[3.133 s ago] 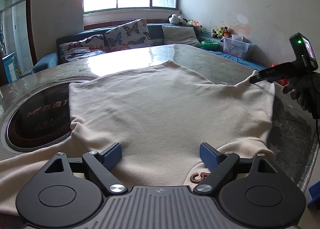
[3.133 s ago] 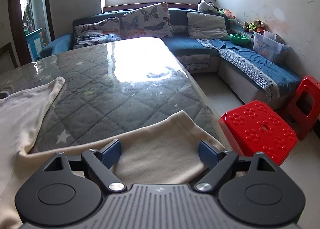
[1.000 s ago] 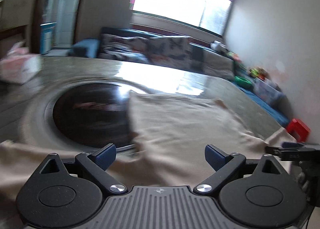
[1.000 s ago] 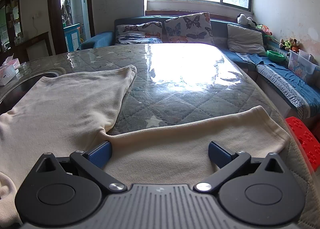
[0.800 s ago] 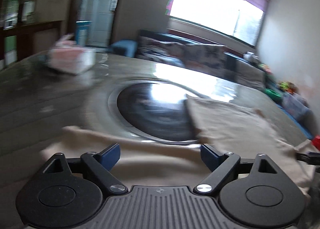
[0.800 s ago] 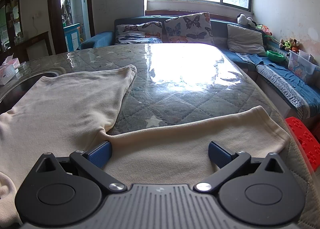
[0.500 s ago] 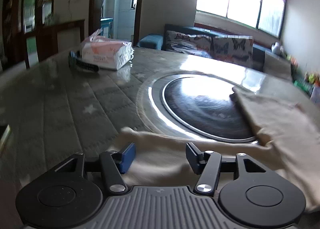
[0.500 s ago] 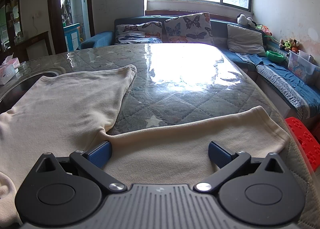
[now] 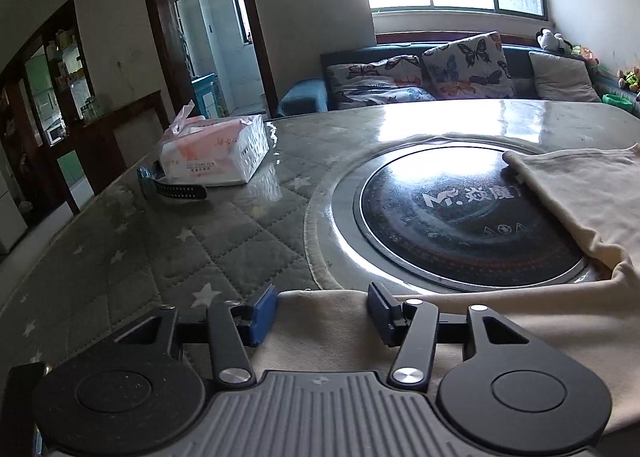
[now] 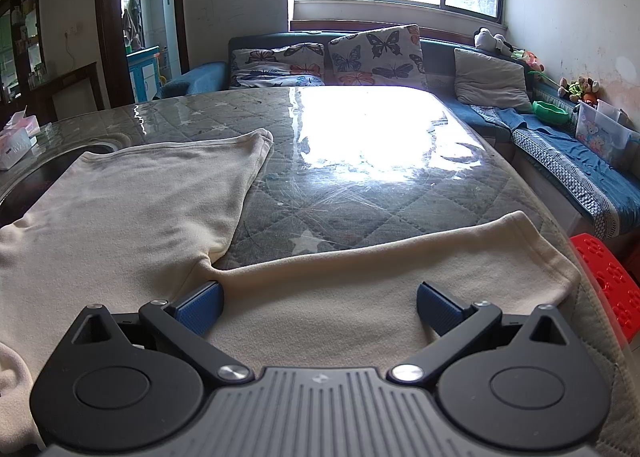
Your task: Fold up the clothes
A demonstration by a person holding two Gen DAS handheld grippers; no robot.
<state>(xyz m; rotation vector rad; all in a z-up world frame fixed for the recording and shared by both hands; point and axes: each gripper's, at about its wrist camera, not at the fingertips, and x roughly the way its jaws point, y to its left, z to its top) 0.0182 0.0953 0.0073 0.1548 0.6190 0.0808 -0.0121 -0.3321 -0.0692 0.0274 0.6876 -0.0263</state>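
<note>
I am holding my left claw [image 9: 322, 309] low over the near end of a cream top's [image 10: 120, 209] left sleeve [image 9: 328, 321]; its blue pads [image 9: 262, 311] are standing partly apart with the sleeve end between them, not pinching it. The sleeve is running right along the near edge of the table [image 9: 180, 241], and the top's body is lying over the right part of a round black hob [image 9: 460, 225] set in the tabletop. Far left on the table a tissue pack [image 9: 214, 155] is sitting, with a dark strap-like thing [image 9: 172, 187] just beside it on the near side; I cannot tell what that is.

I am holding my right claw [image 10: 320, 303] wide open over the top's right sleeve [image 10: 400, 277], one pad [image 10: 200, 303] near the armpit crease and the other toward the cuff, neither gripping the cloth. This sleeve is lying flat across the near right of the table, its cuff reaching almost to the table's right edge. The body of the top is spreading flat to the left and far, its hem corner pointing toward the far middle of the glossy quilted tabletop. Beyond the right edge a red stool [image 10: 608, 277] is standing on the floor, and a blue sofa [image 10: 560, 145] with butterfly cushions is running along the far and right walls.
</note>
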